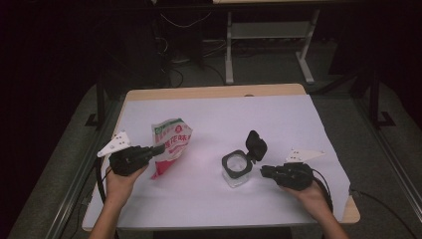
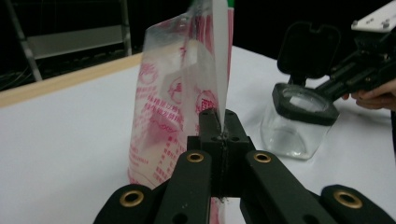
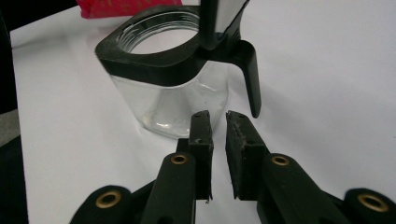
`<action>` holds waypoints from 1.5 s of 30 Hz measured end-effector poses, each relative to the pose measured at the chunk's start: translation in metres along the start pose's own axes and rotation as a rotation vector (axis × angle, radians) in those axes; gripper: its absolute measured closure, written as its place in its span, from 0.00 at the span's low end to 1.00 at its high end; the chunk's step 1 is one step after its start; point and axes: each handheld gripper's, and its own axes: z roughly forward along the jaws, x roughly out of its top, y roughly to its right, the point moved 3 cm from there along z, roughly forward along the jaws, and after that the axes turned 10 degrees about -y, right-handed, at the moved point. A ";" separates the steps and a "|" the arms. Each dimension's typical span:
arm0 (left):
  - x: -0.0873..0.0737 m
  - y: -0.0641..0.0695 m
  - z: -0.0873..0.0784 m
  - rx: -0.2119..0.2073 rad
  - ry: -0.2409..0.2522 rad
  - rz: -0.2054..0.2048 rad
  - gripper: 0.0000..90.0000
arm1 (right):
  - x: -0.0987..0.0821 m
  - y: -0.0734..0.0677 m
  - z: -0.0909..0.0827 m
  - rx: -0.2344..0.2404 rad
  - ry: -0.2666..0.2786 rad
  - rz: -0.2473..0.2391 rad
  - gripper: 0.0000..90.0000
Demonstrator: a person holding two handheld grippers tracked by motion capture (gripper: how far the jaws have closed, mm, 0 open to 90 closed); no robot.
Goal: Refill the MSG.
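Packet (image 2: 182, 102) edge between left fingers (image 2: 208, 122), seemingly.

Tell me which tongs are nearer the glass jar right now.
Right. The right tongs sit just beside the glass jar, jaws nearly closed with nothing between them. The left tongs are across the table, clamped on the seasoning bag.

The high view looks forward and down from above the person's side, taking in the whole white-covered table (image 1: 278, 119) and dark floor beyond. The left gripper view sits low behind its own jaws, very near a printed plastic bag (image 2: 182, 98), facing across toward the glass jar (image 2: 299, 126). The right gripper view rides close behind its jaws, facing that same glass jar (image 3: 173, 79). All three share the jar (image 1: 236, 169).
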 end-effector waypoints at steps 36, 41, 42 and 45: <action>0.071 0.044 -0.032 -0.273 0.114 0.055 1.00 | 0.073 -0.086 0.015 -0.029 0.128 -0.147 1.00; 0.072 0.047 -0.032 -0.315 0.127 0.047 1.00 | 0.091 -0.090 0.029 -0.082 0.134 -0.147 1.00; 0.073 0.048 -0.032 -0.321 0.126 0.050 1.00 | 0.095 -0.089 0.032 -0.089 0.133 -0.154 1.00; 0.075 0.051 -0.030 -0.331 0.123 0.059 1.00 | 0.102 -0.090 0.041 -0.100 0.134 -0.148 1.00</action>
